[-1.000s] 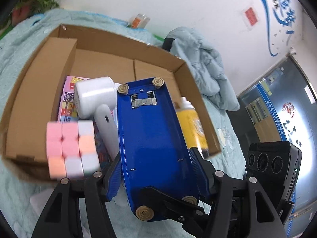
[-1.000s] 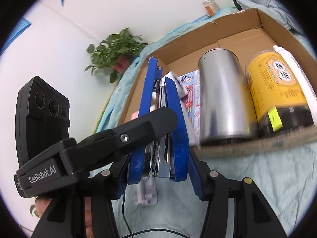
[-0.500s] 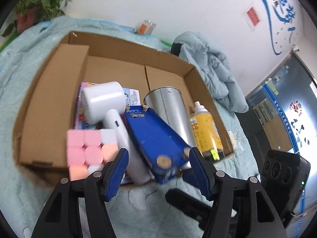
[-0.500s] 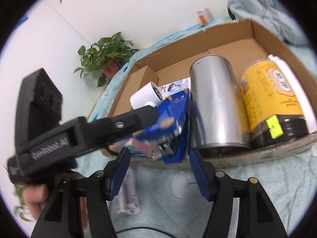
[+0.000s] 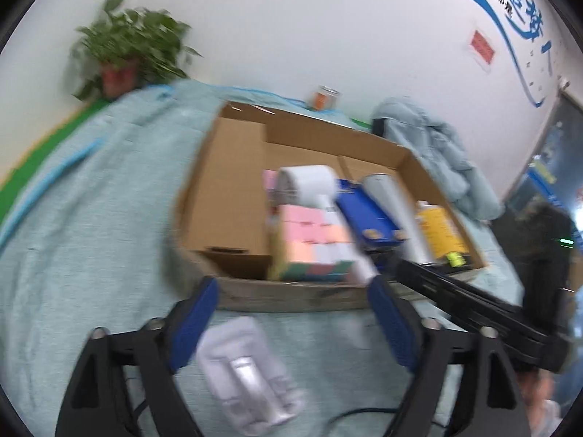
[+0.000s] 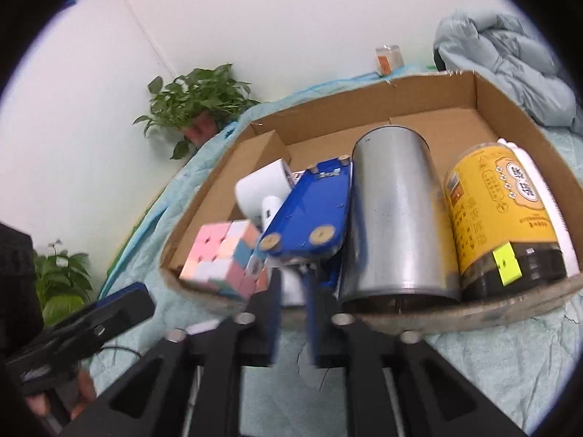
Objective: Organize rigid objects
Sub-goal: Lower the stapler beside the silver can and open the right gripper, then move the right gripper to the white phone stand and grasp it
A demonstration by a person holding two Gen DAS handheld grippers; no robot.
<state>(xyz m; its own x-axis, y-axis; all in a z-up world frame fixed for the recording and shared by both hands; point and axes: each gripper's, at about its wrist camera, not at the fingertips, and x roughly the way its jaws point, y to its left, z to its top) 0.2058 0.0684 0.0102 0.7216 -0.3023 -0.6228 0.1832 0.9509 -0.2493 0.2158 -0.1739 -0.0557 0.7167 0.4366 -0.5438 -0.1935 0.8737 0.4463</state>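
Blue stapler [image 6: 313, 211] lies in the cardboard box [image 6: 408, 87], between the steel cylinder [image 6: 397, 218] and the pastel puzzle cube [image 6: 226, 258]. Left tongs [image 5: 291, 313] have just opened wide, nothing between them; right tongs [image 6: 291, 313] have just closed narrow and empty at the box's near wall.

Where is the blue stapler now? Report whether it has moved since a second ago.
Yes. The blue stapler went from between the grippers into the cardboard box, beside the steel can.

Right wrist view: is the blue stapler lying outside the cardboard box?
No. The blue stapler lies inside the cardboard box, between the puzzle cube and the steel canister.
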